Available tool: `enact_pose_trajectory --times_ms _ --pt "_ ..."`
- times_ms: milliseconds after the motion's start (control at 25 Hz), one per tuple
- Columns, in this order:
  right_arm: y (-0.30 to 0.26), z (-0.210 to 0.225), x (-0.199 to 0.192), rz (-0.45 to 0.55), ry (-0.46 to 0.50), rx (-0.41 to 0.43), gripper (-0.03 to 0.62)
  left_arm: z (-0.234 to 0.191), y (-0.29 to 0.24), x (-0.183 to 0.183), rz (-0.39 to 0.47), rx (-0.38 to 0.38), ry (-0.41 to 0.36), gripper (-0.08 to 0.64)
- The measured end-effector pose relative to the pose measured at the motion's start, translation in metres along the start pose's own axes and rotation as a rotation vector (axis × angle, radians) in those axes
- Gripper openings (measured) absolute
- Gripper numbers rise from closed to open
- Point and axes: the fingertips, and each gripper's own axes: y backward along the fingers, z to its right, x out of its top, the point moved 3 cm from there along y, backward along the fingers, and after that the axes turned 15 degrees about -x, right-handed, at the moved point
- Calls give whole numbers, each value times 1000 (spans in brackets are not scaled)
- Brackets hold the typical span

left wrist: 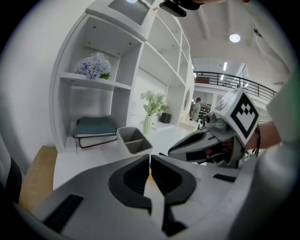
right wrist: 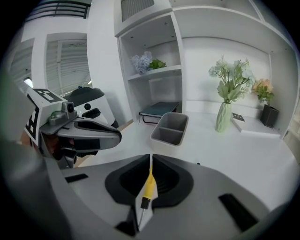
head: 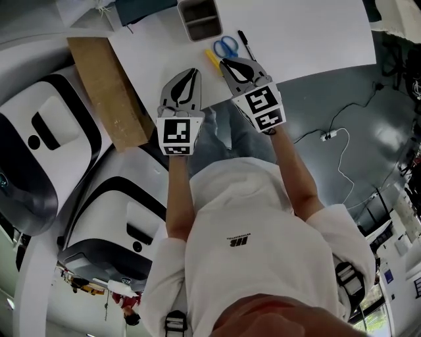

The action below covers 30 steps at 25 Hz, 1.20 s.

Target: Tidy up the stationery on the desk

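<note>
**Yellow pen pinched over the desk, organiser unfilled**

The grey organiser (head: 199,18) sits at 12 o'clock on the white desk (head: 296,33), and its two compartments show only their own grey walls and floors. The right gripper (head: 227,64) has its jaws pressed on a yellow pen (right wrist: 148,180), held lengthwise with its black tip toward the camera. The pen's far end pokes out toward 11 o'clock, short of the organiser. The left gripper (head: 193,71), at 9 o'clock of the right one, has its jaws together on nothing.

Blue-handled scissors (head: 226,46) lie at 12 o'clock of the right gripper's tip, between it and the organiser, and a black pen (head: 246,45) lies at 1 o'clock. A cardboard box (head: 108,92) stands at 9 o'clock off the desk edge. Behind the organiser are a vase of flowers (right wrist: 224,115) and a dark book (right wrist: 159,108) in the shelf
</note>
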Motion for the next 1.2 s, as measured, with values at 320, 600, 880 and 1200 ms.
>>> enact_pose_trajectory --times_ms 320,600,880,1200 --pt "-26 -5 -4 -38 30 32 3 -12 -12 -9 -17 1 7 0" --pt "-44 -8 -11 -84 48 53 22 -18 -18 -16 -33 4 17 0" --pt "-60 -15 -18 -133 65 81 67 -19 -20 -18 -33 12 21 0" --pt "-76 -16 -29 -190 72 72 86 -21 -20 -20 -28 25 37 0"
